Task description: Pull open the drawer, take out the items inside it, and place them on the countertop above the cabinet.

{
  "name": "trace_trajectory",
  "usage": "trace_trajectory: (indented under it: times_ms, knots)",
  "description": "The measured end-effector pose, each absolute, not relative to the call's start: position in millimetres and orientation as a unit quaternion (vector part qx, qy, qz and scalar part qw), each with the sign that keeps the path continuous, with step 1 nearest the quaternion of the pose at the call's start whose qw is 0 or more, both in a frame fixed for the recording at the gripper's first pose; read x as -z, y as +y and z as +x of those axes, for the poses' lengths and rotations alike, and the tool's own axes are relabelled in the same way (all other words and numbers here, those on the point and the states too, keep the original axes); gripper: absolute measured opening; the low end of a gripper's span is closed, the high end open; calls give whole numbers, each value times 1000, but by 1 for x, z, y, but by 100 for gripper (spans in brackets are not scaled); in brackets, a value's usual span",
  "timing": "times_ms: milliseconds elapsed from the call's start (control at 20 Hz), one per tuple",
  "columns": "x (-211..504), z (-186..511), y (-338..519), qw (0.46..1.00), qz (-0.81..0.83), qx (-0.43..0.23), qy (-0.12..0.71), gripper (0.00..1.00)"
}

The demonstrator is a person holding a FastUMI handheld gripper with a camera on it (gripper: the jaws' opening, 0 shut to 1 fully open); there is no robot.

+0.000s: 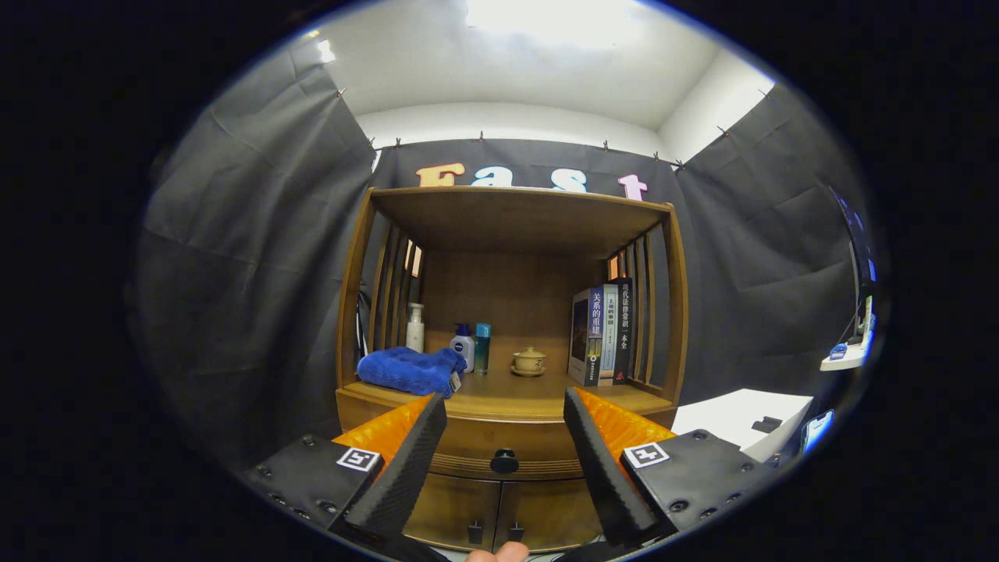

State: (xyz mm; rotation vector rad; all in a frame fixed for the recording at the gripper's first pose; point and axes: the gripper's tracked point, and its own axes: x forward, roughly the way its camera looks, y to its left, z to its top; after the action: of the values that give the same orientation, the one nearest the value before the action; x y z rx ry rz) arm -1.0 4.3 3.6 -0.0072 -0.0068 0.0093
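Observation:
A wooden cabinet (507,234) stands ahead against the booth wall. Its drawer (468,449) is closed, with a dark round knob (504,461) at its front middle. My gripper (506,410) is open, fingers spread wide and holding nothing. The knob sits between the fingers, a short way beyond and below their tips. The countertop (515,394) above the drawer carries a folded blue towel (410,368) at its left. The drawer's contents are hidden.
On the countertop stand a white pump bottle (415,328), a small white-and-blue bottle (463,344), a teal can (482,347), a lidded teacup (529,361) and upright books (602,334). Two lower doors (499,515) sit under the drawer. A white table (741,417) lies right.

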Motion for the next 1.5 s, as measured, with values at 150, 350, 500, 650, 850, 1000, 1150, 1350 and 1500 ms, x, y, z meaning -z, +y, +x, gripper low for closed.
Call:
trace_trajectory:
  times_ms: [150,350,500,650,850,1000,1150,1350,1500]
  knots:
    - [-3,0,6,1000,-5,-7,-2,98]
    - [-9,3,10,1000,-5,-10,-4,98]
    - [-10,12,9,1000,0,-7,-9,98]
    - [0,29,10,1000,6,-10,-14,98]
    - [24,51,7,1000,-5,-10,-12,98]
    - [52,65,4,1000,-1,-11,2,98]
    - [77,76,-1,1000,4,-9,15,98]
    - [105,87,-6,1000,9,-7,27,98]
    - [120,95,-9,999,11,-2,30,98]
